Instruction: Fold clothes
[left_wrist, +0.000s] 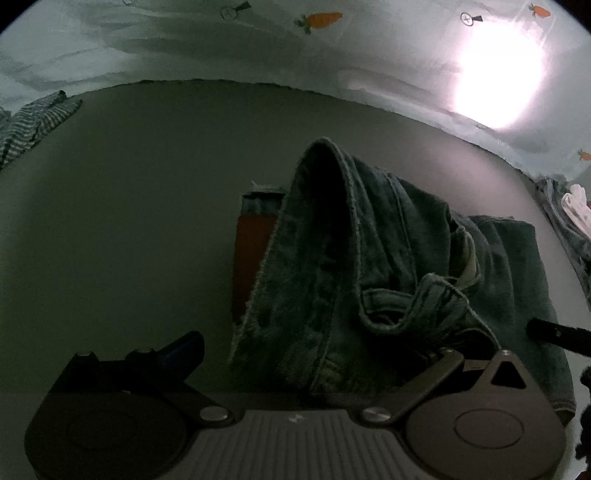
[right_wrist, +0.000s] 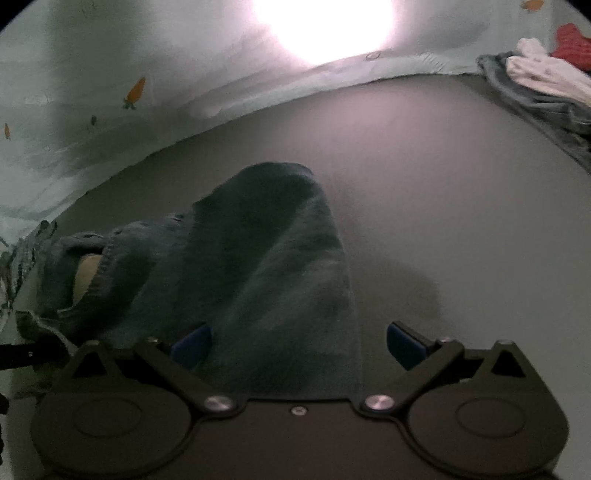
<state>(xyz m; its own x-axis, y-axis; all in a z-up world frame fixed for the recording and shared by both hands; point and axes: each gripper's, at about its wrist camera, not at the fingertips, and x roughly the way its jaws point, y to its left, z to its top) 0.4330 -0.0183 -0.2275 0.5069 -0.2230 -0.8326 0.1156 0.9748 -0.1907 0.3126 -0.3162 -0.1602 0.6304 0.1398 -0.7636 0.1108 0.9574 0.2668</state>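
Right claw (right_wrist: 297, 345) is wide open over the jeans (right_wrist: 258, 280) mid-bench (right_wrist: 443, 184); left claw (left_wrist: 314, 354), can't tell. Denim's heavy, floppy, so grab the thick waistband seam.

Dim grey tabletop (left_wrist: 147, 221), pale carrot-print sheet (left_wrist: 321, 20), bright glare (right_wrist: 325, 26) behind.

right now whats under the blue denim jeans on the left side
A red-orange flat piece pokes out beneath the blue denim jeans on the grey mat; how far it extends underneath is covered.
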